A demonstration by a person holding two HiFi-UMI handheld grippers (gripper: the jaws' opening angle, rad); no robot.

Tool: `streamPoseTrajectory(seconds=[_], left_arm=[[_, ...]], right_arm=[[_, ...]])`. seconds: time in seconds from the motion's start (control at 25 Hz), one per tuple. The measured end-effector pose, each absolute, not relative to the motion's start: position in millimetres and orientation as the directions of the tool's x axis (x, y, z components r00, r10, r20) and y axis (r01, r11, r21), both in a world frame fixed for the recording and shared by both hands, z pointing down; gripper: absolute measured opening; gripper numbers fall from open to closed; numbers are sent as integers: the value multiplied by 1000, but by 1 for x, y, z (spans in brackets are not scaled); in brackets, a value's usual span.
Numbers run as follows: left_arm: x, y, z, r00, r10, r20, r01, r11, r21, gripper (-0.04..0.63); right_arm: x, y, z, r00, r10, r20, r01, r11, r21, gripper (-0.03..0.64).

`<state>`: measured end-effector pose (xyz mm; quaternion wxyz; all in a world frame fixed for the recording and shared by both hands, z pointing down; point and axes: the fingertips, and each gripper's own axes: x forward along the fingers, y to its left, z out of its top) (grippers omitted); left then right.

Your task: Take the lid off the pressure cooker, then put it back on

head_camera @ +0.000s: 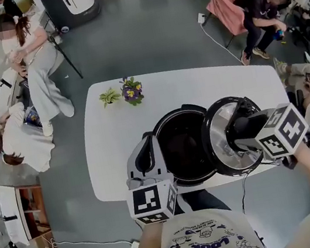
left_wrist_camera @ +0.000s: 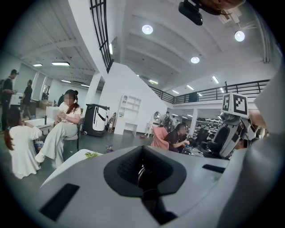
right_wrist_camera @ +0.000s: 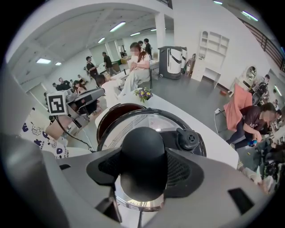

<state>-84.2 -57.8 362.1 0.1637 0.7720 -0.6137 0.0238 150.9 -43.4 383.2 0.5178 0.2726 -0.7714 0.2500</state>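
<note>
The black pressure cooker pot stands uncovered near the front of the white table, its dark inside showing. My right gripper is shut on the lid's black knob and holds the lid tilted, just right of the pot and above its rim. In the right gripper view the shiny lid fills the space in front of the jaws, with the pot behind it. My left gripper is shut at the pot's left side, and I see nothing held in it.
A small pot of purple flowers and a green sprig stand at the table's far edge. The cooker's cable hangs over the near edge. People sit at the left and the far right.
</note>
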Motion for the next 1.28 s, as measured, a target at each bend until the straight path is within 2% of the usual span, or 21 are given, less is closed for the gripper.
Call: streamPoseTrajectory(seconds=[0.6, 1.28], left_arm=[[-148, -53, 375, 195, -947, 256, -964, -137, 227, 14], [-182, -58, 394, 229, -931, 283, -956, -162, 243, 14]], right_arm=[[59, -42, 401, -335, -124, 934, -617, 778, -117, 296], [13, -47, 416, -304, -149, 941, -647, 757, -89, 296]])
